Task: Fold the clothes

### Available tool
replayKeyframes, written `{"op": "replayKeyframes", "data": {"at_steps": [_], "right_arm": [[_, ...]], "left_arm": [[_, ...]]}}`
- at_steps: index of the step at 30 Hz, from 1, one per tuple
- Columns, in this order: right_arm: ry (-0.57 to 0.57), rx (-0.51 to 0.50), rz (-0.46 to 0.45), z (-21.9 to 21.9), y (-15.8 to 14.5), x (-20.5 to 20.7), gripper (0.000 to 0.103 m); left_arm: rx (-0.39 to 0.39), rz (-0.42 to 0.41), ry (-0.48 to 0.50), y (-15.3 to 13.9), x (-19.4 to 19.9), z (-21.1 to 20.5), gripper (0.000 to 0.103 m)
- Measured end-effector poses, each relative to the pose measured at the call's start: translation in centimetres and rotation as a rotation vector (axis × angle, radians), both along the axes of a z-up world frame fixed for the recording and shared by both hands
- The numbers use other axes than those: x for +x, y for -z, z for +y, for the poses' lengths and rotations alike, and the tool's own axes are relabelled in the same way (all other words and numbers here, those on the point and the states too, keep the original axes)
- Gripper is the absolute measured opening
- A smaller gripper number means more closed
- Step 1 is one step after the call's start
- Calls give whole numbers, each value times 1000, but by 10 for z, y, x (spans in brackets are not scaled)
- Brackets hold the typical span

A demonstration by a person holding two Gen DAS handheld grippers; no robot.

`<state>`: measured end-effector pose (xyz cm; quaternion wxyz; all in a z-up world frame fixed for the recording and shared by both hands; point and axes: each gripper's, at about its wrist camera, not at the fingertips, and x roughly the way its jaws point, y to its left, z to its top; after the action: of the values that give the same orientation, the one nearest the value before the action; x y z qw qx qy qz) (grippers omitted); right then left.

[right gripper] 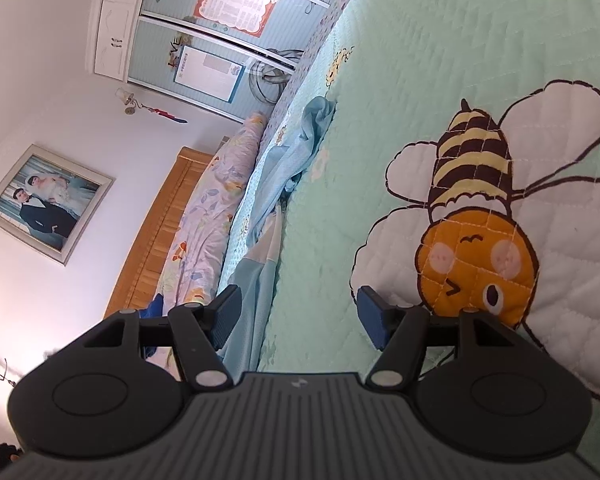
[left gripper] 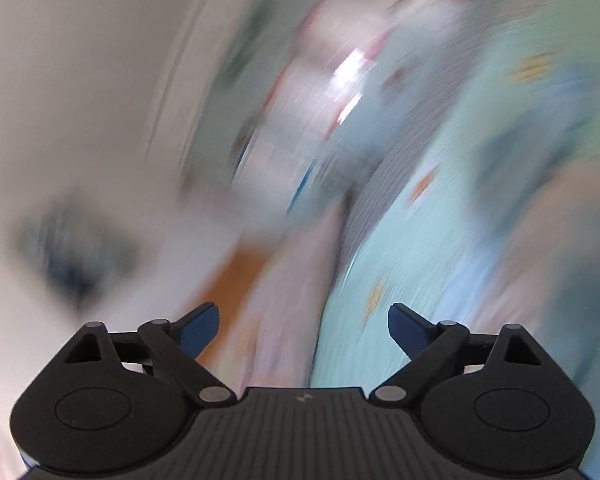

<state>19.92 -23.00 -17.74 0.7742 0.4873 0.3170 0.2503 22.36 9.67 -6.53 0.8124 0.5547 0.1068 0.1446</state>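
Green bed quilt with a big bee picture fills the right of the frame.
Blue clothes lie crumpled along the quilt's left edge, mid-frame. Right gripper has its fingers apart, holding nothing. Left gripper is apart too; its view is blurry.

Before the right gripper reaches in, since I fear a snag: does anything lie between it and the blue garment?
Nothing visible does. The right gripper is open, and only bare green quilt shows between it and the blue garment.
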Motion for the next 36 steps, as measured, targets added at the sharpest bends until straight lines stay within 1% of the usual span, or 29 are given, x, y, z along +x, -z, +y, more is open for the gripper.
{"op": "replayKeyframes", "data": {"at_steps": [3, 5, 8, 11, 15, 17, 18, 19, 20, 22, 24, 26, 28, 29, 30, 31, 35, 36], "right_arm": [[1, 15, 3, -1, 1, -1, 65], [1, 24, 6, -3, 2, -1, 65], [-1, 53, 15, -7, 4, -1, 65], [5, 133, 48, -14, 10, 3, 65], [31, 312, 120, -27, 23, 9, 66], [41, 380, 146, -31, 29, 11, 66], [43, 400, 154, -32, 30, 11, 66], [41, 399, 154, -32, 30, 12, 66], [37, 390, 153, -31, 29, 12, 66], [31, 371, 149, -30, 26, 11, 66], [30, 365, 148, -29, 25, 10, 66], [34, 380, 152, -30, 26, 10, 66], [39, 393, 154, -30, 26, 10, 66], [40, 396, 154, -29, 26, 11, 66], [40, 393, 153, -29, 25, 11, 66], [40, 388, 151, -28, 25, 11, 66], [40, 389, 151, -28, 27, 11, 66], [41, 393, 152, -28, 27, 10, 66]], "left_arm": [[152, 52, 195, 43, 29, -75, 93], [171, 96, 255, 65, 55, -110, 93], [193, 142, 285, 91, 93, -146, 93], [234, 181, 313, 112, 118, -168, 93], [237, 204, 303, 126, 140, -185, 92], [202, 225, 294, 127, 148, -186, 90], [184, 240, 293, 128, 151, -185, 84], [164, 260, 292, 128, 154, -184, 74], [140, 290, 292, 129, 156, -182, 67], [80, 361, 283, 131, 160, -178, 32], [35, 401, 266, 130, 160, -175, 18], [25, 394, 273, 130, 153, -174, 23], [23, 362, 274, 127, 151, -171, 46], [21, 343, 270, 125, 151, -169, 52], [15, 335, 267, 123, 152, -167, 63], [1, 348, 266, 120, 155, -166, 68], [-55, 404, 265, 112, 168, -163, 68], [-69, 418, 264, 110, 171, -162, 62]]}}
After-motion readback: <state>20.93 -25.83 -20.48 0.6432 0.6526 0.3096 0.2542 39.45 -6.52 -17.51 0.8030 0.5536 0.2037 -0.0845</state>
